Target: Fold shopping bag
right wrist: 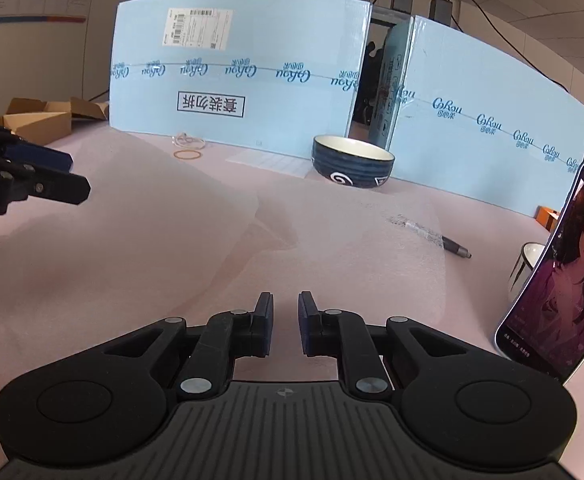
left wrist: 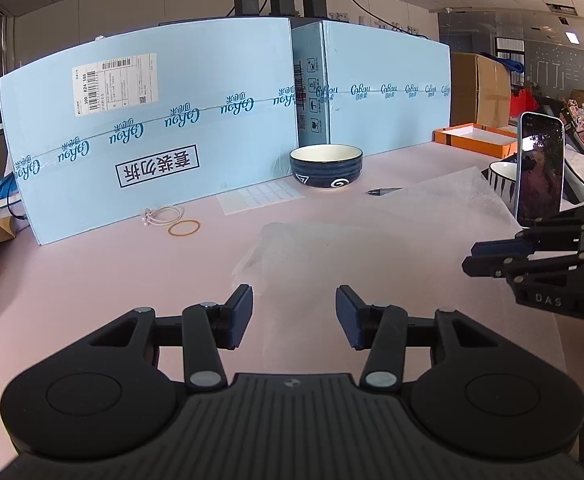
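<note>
Bag position: the thin clear shopping bag (left wrist: 292, 256) lies flat on the pink table (left wrist: 91, 280), just ahead of both grippers, hard to see against the surface.
Left gripper (left wrist: 294, 316): fingers stand apart, nothing between them, above the near part of the bag.
Right gripper (right wrist: 285, 322): fingers are close together with a small gap; nothing seems clamped, though a film this thin would hardly show.
Risk of empty pinch: the film is almost invisible, so the pads may close on air or on one layer only.
Risk of dragging: light plastic may slide or wrinkle instead of folding cleanly.
Risk at the right: the standing phone (right wrist: 560, 280) is near the right gripper; a wide swing can tip it.
Risk behind: the blue bowl (left wrist: 326, 166) and the pen (right wrist: 454, 246) lie at the far side of the bag.
</note>
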Available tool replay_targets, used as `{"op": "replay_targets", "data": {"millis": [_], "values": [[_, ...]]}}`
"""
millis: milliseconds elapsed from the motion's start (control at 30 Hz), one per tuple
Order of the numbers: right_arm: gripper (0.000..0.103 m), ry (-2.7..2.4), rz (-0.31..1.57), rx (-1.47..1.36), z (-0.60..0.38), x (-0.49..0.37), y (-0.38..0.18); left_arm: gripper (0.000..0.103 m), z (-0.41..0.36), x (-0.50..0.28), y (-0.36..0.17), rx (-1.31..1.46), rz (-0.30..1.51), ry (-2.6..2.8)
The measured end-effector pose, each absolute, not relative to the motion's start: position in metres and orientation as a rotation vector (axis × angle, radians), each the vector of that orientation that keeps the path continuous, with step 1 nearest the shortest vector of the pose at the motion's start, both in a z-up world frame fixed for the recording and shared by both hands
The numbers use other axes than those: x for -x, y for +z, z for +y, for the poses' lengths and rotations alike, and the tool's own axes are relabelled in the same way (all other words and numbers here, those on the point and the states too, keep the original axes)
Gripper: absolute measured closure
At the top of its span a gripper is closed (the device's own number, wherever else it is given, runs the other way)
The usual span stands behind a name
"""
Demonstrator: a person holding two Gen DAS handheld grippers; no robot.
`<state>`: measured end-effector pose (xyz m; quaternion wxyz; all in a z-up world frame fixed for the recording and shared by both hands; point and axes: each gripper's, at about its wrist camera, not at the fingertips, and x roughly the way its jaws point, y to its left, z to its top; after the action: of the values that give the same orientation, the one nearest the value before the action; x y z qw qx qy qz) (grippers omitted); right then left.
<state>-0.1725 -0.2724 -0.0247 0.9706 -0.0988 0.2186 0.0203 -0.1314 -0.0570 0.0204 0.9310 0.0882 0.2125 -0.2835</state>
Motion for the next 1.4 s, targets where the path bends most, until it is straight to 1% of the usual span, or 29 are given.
{"op": "replay_targets", "data": {"millis": [167, 267, 333, 433, 600, 667, 767, 900, 1067, 1200, 1400], "values": [[0.09, 0.035, 0.45, 0.176, -0.276, 0.174, -0.025, 0.061, -0.057, 0.122, 0.025, -0.122, 0.423, -0.575], [0.09, 0.029, 0.441, 0.192, -0.273, 0.175, -0.027, 0.074, -0.055, 0.117, 0.025, -0.057, 0.426, -0.584], [0.09, 0.027, 0.436, 0.199, -0.272, 0.175, -0.027, 0.092, -0.053, 0.114, 0.025, -0.013, 0.422, -0.583], [0.09, 0.027, 0.43, 0.202, -0.272, 0.175, -0.029, 0.103, -0.05, 0.112, 0.025, 0.03, 0.404, -0.574], [0.09, 0.023, 0.422, 0.213, -0.271, 0.176, -0.03, 0.103, -0.042, 0.116, 0.031, 0.021, 0.343, -0.546], [0.088, 0.021, 0.421, 0.202, -0.273, 0.176, -0.03, 0.103, -0.035, 0.115, 0.034, 0.012, 0.33, -0.522], [0.084, 0.02, 0.422, 0.169, -0.277, 0.176, -0.028, 0.103, -0.019, 0.117, 0.038, -0.043, 0.291, -0.43], [0.08, 0.027, 0.426, 0.136, -0.282, 0.176, -0.026, 0.103, 0.027, 0.118, 0.046, -0.09, 0.264, -0.241], [0.079, 0.031, 0.435, 0.148, -0.28, 0.175, -0.024, 0.103, 0.084, 0.136, 0.053, -0.128, 0.251, 0.015], [0.068, 0.035, 0.439, 0.164, -0.28, 0.173, -0.021, 0.103, 0.122, 0.154, 0.052, -0.108, 0.256, 0.171], [0.067, 0.047, 0.434, 0.192, -0.275, 0.17, -0.019, 0.103, 0.166, 0.162, 0.048, -0.067, 0.266, 0.344]]}}
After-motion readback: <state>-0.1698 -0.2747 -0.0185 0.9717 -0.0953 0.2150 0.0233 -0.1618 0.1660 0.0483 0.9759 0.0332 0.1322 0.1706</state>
